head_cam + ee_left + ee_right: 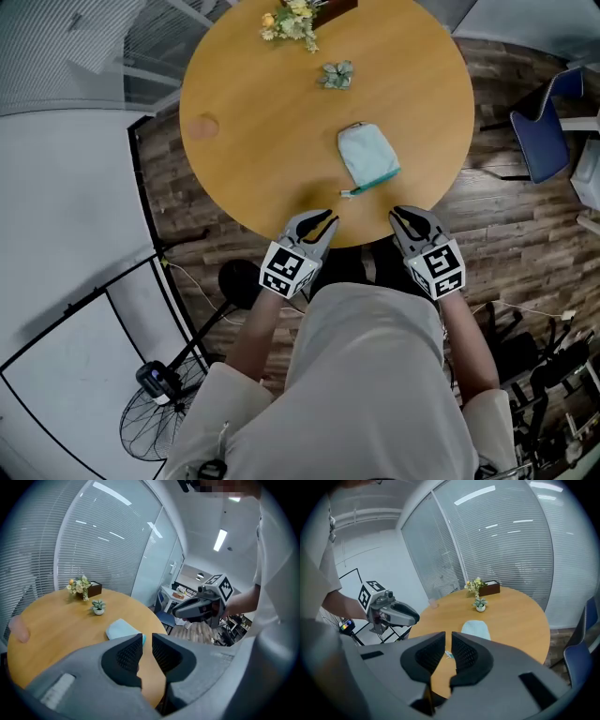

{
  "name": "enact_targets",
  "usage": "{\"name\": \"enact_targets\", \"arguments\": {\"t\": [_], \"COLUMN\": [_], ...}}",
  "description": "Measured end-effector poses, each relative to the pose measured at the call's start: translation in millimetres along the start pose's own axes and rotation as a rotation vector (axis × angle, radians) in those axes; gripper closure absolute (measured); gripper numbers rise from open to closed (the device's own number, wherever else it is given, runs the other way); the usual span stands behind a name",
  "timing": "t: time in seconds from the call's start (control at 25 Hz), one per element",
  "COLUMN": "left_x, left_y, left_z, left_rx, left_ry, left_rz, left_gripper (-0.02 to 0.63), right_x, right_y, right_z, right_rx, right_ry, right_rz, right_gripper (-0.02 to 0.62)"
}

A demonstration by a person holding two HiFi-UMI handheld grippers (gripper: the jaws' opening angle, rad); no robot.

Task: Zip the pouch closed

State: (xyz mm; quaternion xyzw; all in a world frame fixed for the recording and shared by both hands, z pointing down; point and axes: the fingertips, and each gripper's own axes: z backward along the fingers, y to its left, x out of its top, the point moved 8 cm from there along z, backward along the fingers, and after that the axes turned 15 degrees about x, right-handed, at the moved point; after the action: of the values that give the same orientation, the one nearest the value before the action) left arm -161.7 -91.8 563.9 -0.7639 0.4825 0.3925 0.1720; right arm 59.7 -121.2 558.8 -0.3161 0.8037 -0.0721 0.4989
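One pouch (pixel 366 152), light blue, lies flat on the round bench (pixel 253 141), toward 5 o'clock from the bench centre and short of the near rim. Its teal zip edge (pixel 377 180) runs along the end at the pouch's 6 o'clock, and one small pull tab (pixel 347 194) sticks out at about 7 o'clock of the pouch. Judged by its slack outline, it is soft fabric, light and limp. It is likely to slide or bunch on the smooth wood if the pull is drawn without restraint. Recommended hold: one set of jaws pinching the fabric at the zip's end for anchorage, the other on the pull tab, which is small and calls for a precise nip. Two grippers are present. The left gripper (pixel 327 223) is at the rim near 7 o'clock of the pouch, and the right gripper (pixel 403 220) is near 5 o'clock. Each has its jaws drawn together to a narrow slit with nothing between them, and both are clear of the pouch. Also counted at the far side, around 12 o'clock: one small potted plant (pixel 337 75) and one flower arrangement (pixel 292 21).
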Motion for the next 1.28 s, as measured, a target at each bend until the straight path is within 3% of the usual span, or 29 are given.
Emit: {"name": "enact_targets", "arguments": {"t": [0.24,0.68,0.96,1.16,1.28], "left_x": [-24,-65,-103,-110,-113], "left_y": [14,24,21,18,17], "left_z": [-48,-117,-150,-165,-171], "left_rx": [-0.098,-0.247,-0.289,-0.336,-0.36], "left_ry": [0.103,0.248,0.338,0.359,0.37], "left_rz": [-0.157,-0.327,-0.64,-0.704,-0.692], "left_gripper": [0.537,0.537,0.537,0.538,0.569], "right_x": [-24,-79,-121,-136,-141], "right_y": [-13,-33,-35,-38,-43], "right_z": [-38,-97,-138,-158,-169], "right_rx": [-0.013,-0.043,-0.054,-0.054,-0.053], "right_ry": [0.022,0.049,0.075,0.085,0.092], "right_rz": [-0.084,-0.25,-0.351,-0.402,-0.415], "right_gripper": [0.538,0.532,0.523,0.523,0.522]}}
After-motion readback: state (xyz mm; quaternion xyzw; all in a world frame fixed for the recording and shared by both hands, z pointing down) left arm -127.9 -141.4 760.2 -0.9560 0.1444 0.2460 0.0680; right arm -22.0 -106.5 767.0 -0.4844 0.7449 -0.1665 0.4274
